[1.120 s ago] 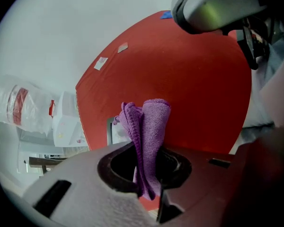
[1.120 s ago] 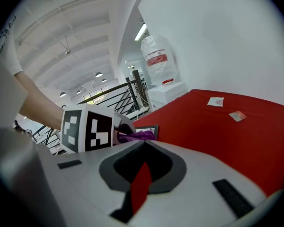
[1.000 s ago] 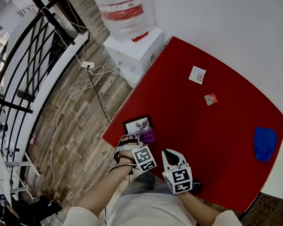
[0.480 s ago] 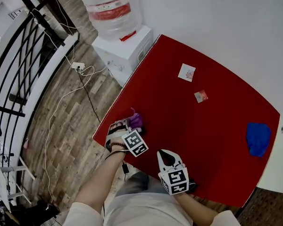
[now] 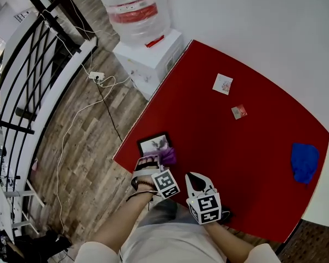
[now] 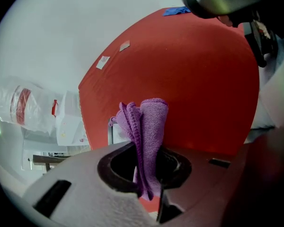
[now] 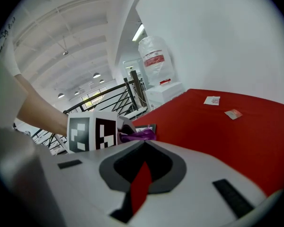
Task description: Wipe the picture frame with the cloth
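Red table (image 5: 236, 147) holds a small black picture frame (image 5: 153, 143) flat at its near left corner, just ahead of the left tongs (image 5: 152, 161), which clamp a folded purple cloth (image 5: 168, 156) at the frame's near edge; the right tongs (image 5: 198, 178), closed and empty, sit farther off.

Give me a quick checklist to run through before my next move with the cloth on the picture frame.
1. Cloth grip: the purple cloth is clamped in the left tongs. Ok.
2. Frame position: the picture frame lies flat on the red table, close to its edge. Ok, but mind the edge.
3. Cloth on the frame: the cloth sits at the frame's near side, but contact is not visible. Cannot tell.
4. Right tongs: shut, empty, apart from the frame. Ok.
5. Frame braced: nothing holds it, so it may slide. Not ok.
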